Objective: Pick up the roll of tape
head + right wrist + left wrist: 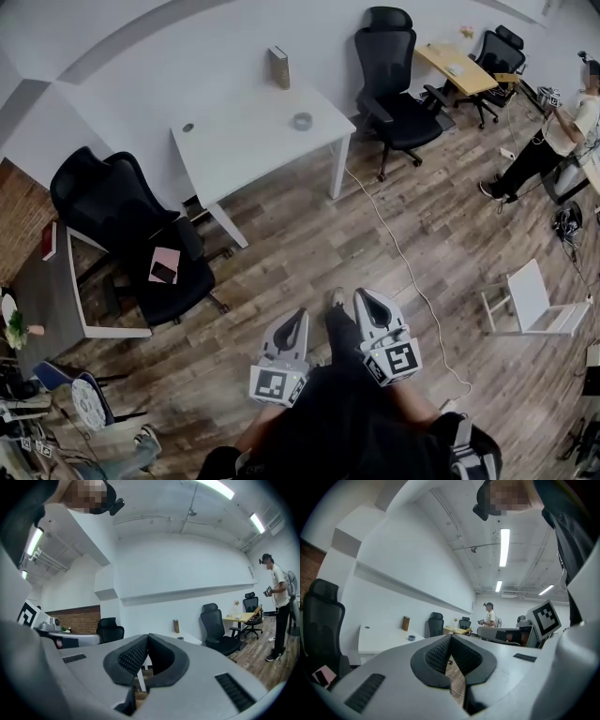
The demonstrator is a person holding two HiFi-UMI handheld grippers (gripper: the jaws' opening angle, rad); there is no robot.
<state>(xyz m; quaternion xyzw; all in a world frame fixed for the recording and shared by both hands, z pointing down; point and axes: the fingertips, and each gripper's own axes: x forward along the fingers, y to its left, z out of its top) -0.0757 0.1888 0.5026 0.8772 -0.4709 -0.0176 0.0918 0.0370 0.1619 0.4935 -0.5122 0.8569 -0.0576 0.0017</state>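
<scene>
A white rectangular desk (244, 141) stands on the wood-plank floor (309, 253) against a white wall; the small grey roll of tape (302, 121) lies near its right edge. The left tool (298, 315) and right tool (362, 296) point level, well apart from it, jaws pressed together, empty

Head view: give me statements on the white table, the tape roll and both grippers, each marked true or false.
1. The small round roll of tape lies on the white rectangular table. True.
2. The left gripper holds the tape. False: its jaws are shut on nothing, well short of the table.
3. A brown upright box stands on the table near the wall. True.
4. The right gripper has its jaws wide apart. False: they are shut, empty.
</scene>
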